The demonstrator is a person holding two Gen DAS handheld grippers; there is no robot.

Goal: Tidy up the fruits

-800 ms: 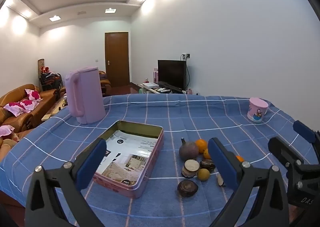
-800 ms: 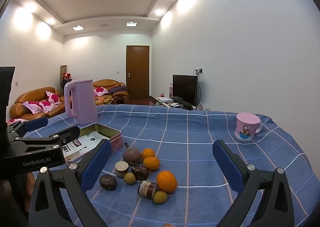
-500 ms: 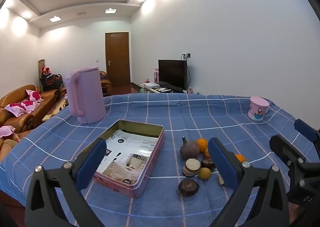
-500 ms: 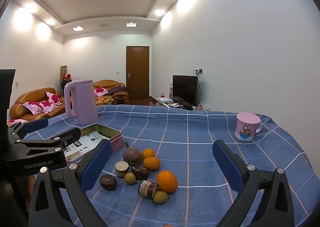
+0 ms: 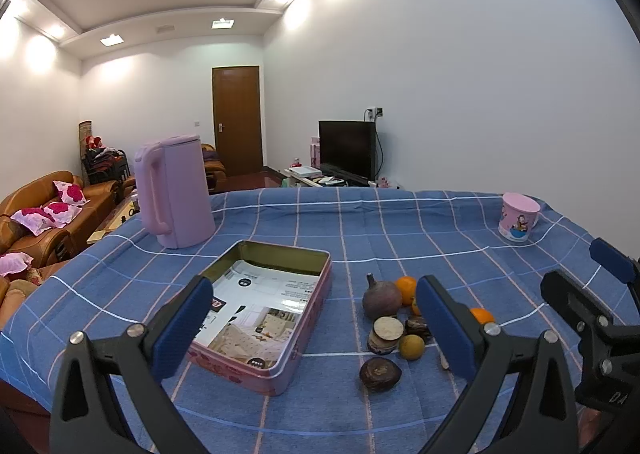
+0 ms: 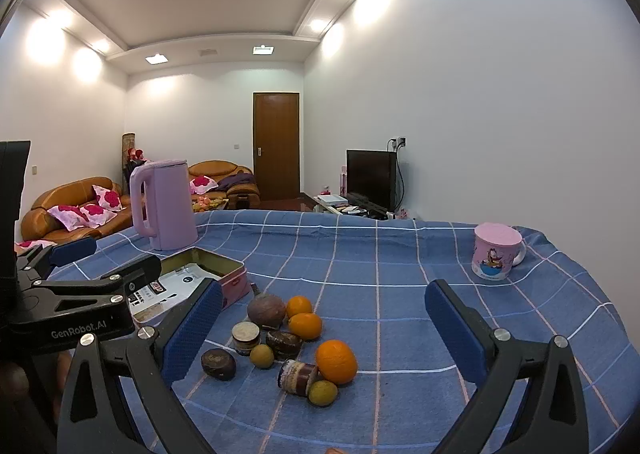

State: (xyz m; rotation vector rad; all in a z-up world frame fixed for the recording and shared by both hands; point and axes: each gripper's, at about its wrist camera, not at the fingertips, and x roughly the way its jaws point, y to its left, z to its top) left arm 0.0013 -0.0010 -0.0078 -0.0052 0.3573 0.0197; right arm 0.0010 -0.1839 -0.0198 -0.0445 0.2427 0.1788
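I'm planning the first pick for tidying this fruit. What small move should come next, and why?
Probably ease the right gripper down toward the big orange. Both grippers are open and hold nothing, every fruit is still on the cloth, and the pink tin holds no fruit.

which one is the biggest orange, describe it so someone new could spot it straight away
On the blue checked tablecloth, right of the pink tin box, lies a cluster of fruit. The biggest orange sits at its near right edge, touching a small greenish fruit; the two other oranges are smaller and farther back.
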